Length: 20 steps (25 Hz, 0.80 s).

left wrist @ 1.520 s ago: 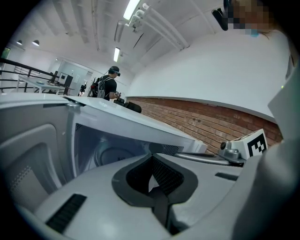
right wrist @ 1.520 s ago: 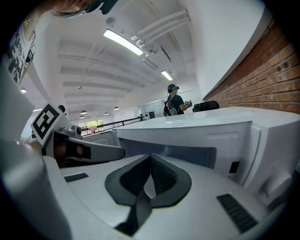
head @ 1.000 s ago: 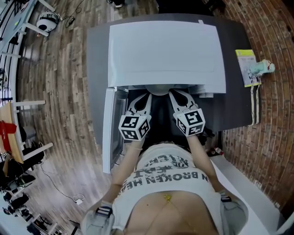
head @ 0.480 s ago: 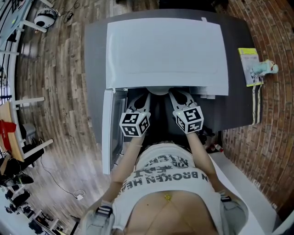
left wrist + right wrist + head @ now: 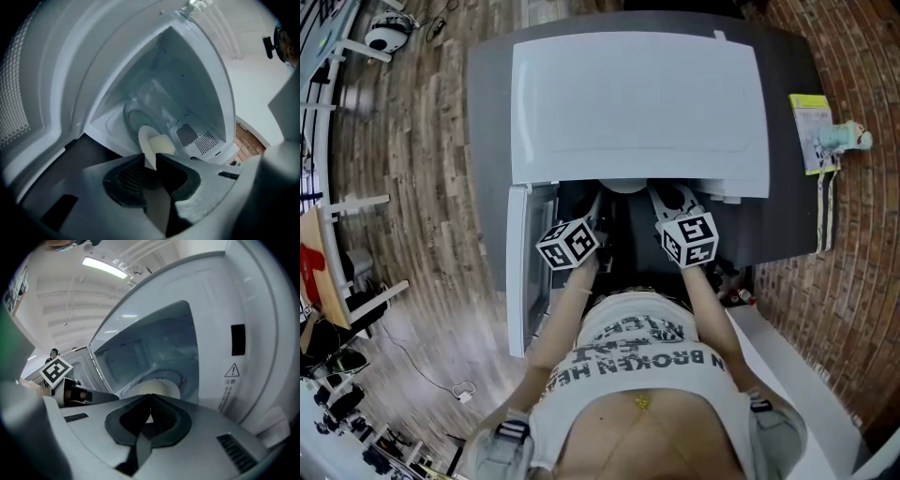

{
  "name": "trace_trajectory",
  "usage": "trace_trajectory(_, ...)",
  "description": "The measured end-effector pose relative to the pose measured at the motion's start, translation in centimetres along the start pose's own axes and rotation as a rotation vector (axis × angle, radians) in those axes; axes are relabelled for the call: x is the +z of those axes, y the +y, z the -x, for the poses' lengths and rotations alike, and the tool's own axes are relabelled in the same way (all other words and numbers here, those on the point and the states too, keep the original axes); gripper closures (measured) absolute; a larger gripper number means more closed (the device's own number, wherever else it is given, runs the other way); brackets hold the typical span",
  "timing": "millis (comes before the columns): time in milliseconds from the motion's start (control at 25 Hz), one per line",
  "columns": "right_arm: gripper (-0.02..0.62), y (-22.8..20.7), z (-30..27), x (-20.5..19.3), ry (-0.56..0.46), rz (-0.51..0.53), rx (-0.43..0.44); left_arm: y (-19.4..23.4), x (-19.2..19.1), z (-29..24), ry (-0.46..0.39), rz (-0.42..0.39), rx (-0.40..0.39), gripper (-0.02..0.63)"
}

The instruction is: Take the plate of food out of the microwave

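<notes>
Nearest, left claw: narrowly parted, jaws just been opening. Thin white rim of the plate standing in the gap, with dark space beside it, no longer pinched. Rolled over too: marker cube square-on in the head view a second ago, cocked to one side now.

Right claw: closed down on the opposite rim, with a pale sliver of plate caught between the pads.

Reads as a one-sided hold for the moment. Either the start of a set-down or a fresh grip on the left; no telling which. Some risk of the plate tipping toward the freed side if carried on the right alone.

Just past the jaws: plate spanning between both claws, bearing a pale yellowish block of food. Placed at the mouth of the cavity, seemingly forward of the glass turntable rather than on it. Cannot tell whether resting on the sill, on the worktop, or hanging from the right claw.

Further back: cavity otherwise bare, door swung open to the left, white microwave on the dark worktop. Judged most of the way there, plate not yet clear of the opening.
</notes>
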State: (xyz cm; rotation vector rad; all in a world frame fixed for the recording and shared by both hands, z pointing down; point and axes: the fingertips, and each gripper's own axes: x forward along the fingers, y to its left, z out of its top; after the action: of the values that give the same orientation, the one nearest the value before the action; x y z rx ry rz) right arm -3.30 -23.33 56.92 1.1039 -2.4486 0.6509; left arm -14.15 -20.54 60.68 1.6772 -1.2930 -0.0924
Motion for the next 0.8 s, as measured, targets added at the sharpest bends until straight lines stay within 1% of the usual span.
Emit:
trace_trajectory(80,0.586,-0.4,0.0,-0.1,0.002,-0.014,-0.001,0.2,-0.1,-0.4,-0.012,0.041,-0.008,0.526)
trace_trajectory(200,0.586,-0.8,0.0,-0.4,0.008,-0.025,-0.005,0.4,0.1,-0.9,-0.036,0.080,-0.021,0.506)
trace_trajectory(400,0.586,-0.9,0.0,-0.8,0.018,-0.039,-0.008,1.3,0.1,-1.7,-0.042,0.157,-0.041,0.499)
trace_trajectory(520,0.586,-1.1,0.0,-1.1,0.021,-0.048,-0.009,1.4,-0.1,-2.3,-0.039,0.210,-0.067,0.499)
trace_trajectory(680,0.586,-1.4,0.0,-1.4,0.027,-0.073,-0.013,1.4,-0.1,-2.9,-0.041,0.274,-0.098,0.499)
trace_trajectory(800,0.586,-1.4,0.0,-1.5,0.030,-0.097,-0.013,1.5,0.0,-3.0,-0.047,0.315,-0.105,0.499)
